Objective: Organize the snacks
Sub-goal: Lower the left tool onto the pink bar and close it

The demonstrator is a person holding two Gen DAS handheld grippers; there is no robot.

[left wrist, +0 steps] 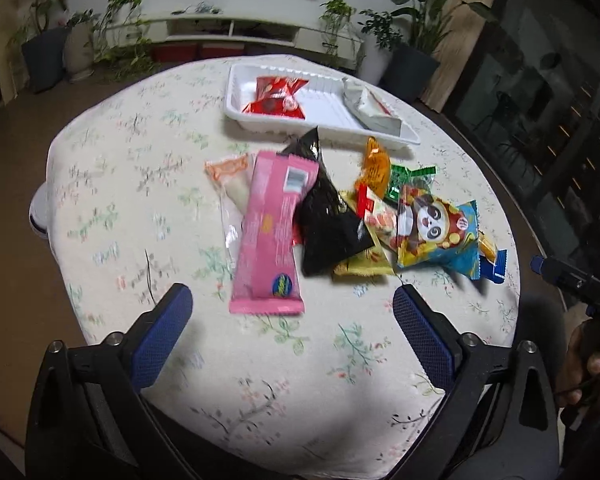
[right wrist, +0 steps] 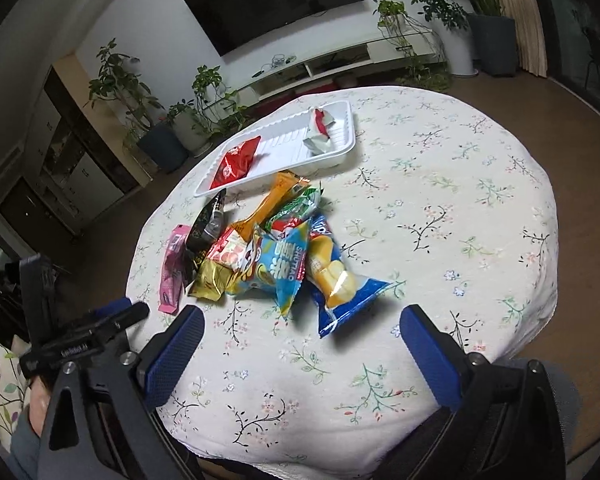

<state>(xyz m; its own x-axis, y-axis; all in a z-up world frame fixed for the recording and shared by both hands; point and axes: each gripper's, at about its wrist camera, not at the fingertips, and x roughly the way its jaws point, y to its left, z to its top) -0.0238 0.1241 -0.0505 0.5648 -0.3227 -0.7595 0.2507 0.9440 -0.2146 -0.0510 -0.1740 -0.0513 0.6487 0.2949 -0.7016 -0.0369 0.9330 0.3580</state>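
Snack packets [left wrist: 340,216] lie heaped mid-frame on the desk [left wrist: 112,184], below the white tray [left wrist: 236,100]. Both the left hand-held gripper [left wrist: 292,320] and the right hand-held gripper [right wrist: 300,340] are spread, empty. Packets look light, crinkly, slippery; pinch a sealed edge.

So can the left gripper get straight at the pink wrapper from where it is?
Probably yes: the left gripper is open, the pink wrapper lies just ahead between its fingers, with only bare tablecloth before its near end.
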